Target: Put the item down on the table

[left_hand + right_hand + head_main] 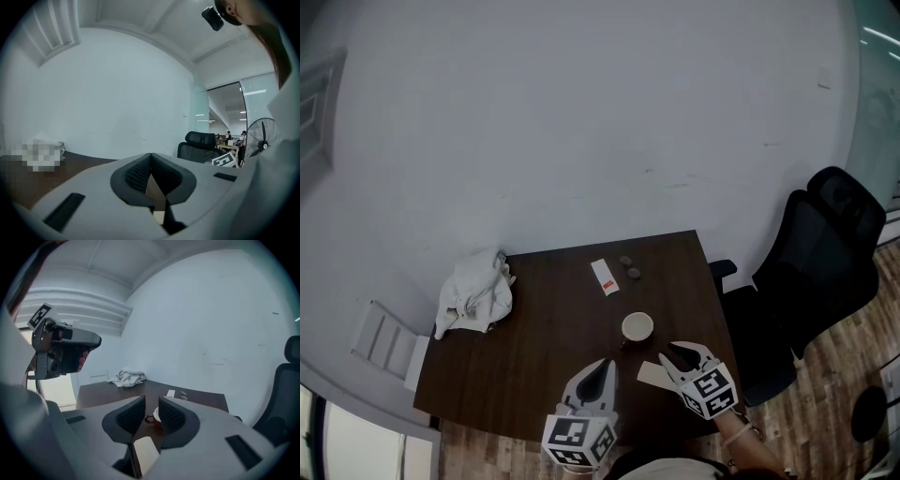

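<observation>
A beige card [652, 373] lies flat on the dark wooden table [544, 347], just left of my right gripper [682, 354]. In the right gripper view the card [146, 453] shows low under the jaws, which stand a narrow gap apart with nothing between them. Through that gap I see a small white cup [154, 417] with a reddish outside, standing a little beyond the gripper [151, 401]. My left gripper [606, 366] hovers over the table's near edge, its jaws shut tip to tip and empty [150, 157].
A crumpled white cloth [474, 292] sits at the table's far left. A white packet with a red mark [604, 277] and two small round pieces [629, 267] lie at the far side. The cup [637, 327] stands mid-table. A black office chair [811, 281] stands right of the table.
</observation>
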`<state>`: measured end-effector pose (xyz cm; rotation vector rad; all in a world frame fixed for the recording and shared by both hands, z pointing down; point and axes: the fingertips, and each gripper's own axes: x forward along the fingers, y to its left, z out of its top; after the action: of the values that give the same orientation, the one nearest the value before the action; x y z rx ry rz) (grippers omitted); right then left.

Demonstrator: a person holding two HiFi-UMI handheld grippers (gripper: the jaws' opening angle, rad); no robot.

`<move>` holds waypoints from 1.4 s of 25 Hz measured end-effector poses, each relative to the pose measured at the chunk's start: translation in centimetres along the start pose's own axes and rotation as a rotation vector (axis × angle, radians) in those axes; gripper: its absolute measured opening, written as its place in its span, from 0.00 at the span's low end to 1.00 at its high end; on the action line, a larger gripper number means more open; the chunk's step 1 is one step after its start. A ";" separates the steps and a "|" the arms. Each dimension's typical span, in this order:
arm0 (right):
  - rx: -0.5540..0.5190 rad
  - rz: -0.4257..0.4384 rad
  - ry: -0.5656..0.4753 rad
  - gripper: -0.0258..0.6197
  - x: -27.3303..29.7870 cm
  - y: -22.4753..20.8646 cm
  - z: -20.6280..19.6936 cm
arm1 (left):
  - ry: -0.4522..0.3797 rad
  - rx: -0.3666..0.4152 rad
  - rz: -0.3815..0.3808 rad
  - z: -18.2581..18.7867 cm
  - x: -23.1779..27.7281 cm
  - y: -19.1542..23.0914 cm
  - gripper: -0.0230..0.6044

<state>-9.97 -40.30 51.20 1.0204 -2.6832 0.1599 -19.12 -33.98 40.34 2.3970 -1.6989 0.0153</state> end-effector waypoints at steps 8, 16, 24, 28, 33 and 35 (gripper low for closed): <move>0.007 -0.020 -0.065 0.13 -2.8 0.0 2.8 | 0.003 -0.004 -0.007 -0.2 0.6 -1.3 0.07; 0.028 -0.038 -0.136 0.07 -5.5 -0.1 5.3 | -0.001 -0.002 -0.013 0.0 0.9 -2.4 0.07; 0.028 -0.054 -0.189 0.06 -7.3 0.0 6.7 | -0.001 0.009 -0.034 0.3 1.1 -3.5 0.07; 0.042 -0.059 -0.220 0.05 -8.0 -0.1 7.5 | 0.000 0.016 -0.042 0.4 1.1 -3.9 0.07; 0.047 -0.071 -0.223 0.05 -8.4 -0.1 7.8 | 0.002 0.022 -0.043 0.5 0.7 -3.7 0.07; 0.047 -0.080 -0.232 0.05 -8.7 0.0 8.1 | 0.004 0.021 -0.043 0.5 0.6 -3.5 0.07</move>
<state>-5.40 -36.40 40.99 1.2275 -2.8499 0.0943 -15.64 -33.52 39.36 2.4460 -1.6532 0.0317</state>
